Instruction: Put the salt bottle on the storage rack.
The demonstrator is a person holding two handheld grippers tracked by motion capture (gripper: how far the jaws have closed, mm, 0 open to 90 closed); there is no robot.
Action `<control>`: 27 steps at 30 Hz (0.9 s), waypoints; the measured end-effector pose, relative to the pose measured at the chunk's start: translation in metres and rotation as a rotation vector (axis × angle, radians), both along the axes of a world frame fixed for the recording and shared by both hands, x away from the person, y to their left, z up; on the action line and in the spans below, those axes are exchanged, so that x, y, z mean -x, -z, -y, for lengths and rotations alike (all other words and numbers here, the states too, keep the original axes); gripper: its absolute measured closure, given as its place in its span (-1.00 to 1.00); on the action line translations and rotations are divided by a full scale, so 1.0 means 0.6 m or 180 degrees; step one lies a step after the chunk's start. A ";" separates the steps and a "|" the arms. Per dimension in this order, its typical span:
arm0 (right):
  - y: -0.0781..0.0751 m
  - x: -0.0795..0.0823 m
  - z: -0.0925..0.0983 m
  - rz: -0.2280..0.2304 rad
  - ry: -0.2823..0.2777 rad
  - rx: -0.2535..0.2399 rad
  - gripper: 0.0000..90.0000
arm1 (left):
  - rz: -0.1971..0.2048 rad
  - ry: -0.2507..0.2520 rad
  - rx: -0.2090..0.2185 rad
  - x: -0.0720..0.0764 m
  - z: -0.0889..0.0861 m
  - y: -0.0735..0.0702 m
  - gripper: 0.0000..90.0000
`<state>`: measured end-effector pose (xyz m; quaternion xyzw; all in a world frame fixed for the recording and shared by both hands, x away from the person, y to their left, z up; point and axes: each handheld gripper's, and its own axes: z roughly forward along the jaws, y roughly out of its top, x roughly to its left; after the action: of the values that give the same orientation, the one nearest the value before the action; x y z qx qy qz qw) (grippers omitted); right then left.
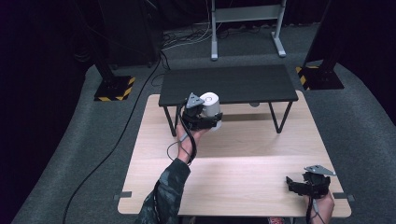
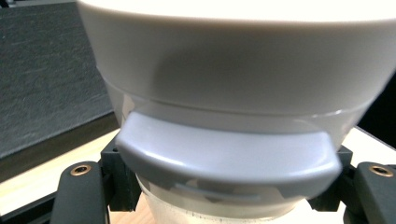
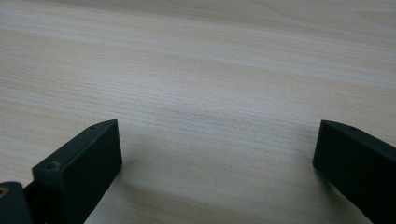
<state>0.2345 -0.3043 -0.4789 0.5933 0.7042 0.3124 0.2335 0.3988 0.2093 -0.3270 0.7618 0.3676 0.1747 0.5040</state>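
A white cup with a grey band around its body is held above the wooden table, just in front of the low black shelf. My left gripper is shut on it, with the black jaws pressed on either side of the cup, which looms close in the left gripper view. My left gripper grips it below the grey band. My right gripper rests near the table's front right corner. In the right gripper view my right gripper stands open over bare wood.
The low black shelf stands on thin legs across the far half of the table. Grey carpet surrounds the table, with black stands on yellow-striped bases and a cable at the left.
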 end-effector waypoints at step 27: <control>0.000 0.000 0.001 0.0001 -0.0008 -0.0003 -1.00 | -0.0016 0.0132 0.0124 -0.043 0.021 -0.058 -0.36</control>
<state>0.2345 -0.3047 -0.4790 0.5925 0.7048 0.3131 0.2329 0.4246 0.1969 -0.2920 0.7597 0.3563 0.1551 0.5213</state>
